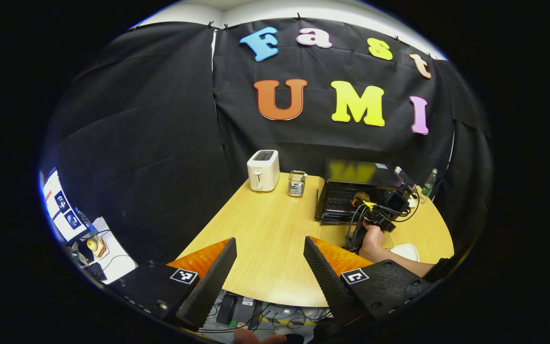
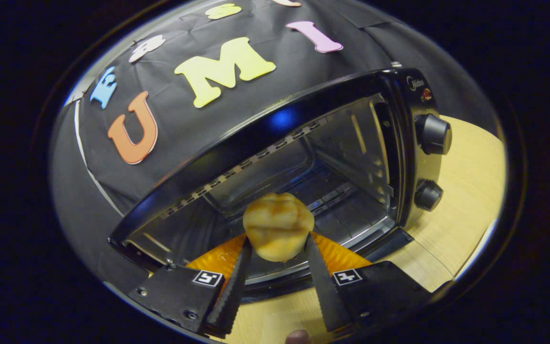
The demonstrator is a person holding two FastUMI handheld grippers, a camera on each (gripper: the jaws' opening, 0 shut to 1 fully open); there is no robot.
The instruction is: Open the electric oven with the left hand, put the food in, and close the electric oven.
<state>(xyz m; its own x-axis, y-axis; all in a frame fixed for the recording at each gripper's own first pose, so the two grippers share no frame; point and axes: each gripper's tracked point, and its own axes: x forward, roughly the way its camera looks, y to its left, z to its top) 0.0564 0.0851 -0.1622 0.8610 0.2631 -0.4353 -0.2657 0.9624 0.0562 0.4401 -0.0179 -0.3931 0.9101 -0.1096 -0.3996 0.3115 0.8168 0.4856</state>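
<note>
A: Where's the bun (image 2: pixel 278 226)?
B: Pinched between both fingers of the right tool (image 2: pixel 275 248), at the open oven (image 2: pixel 303 157) mouth.
A: Left tool (image 1: pixel 269 255)?
B: Jaws spread, empty, over the worktop (image 1: pixel 275 229) edge.

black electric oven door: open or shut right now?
Open. The black electric oven shows its bare cavity and rack, and the right gripper holds the golden bread roll at its mouth.

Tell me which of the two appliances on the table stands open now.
The black electric oven, its door down, with the bread roll in the right gripper at its mouth. The white toaster has no door.
</note>
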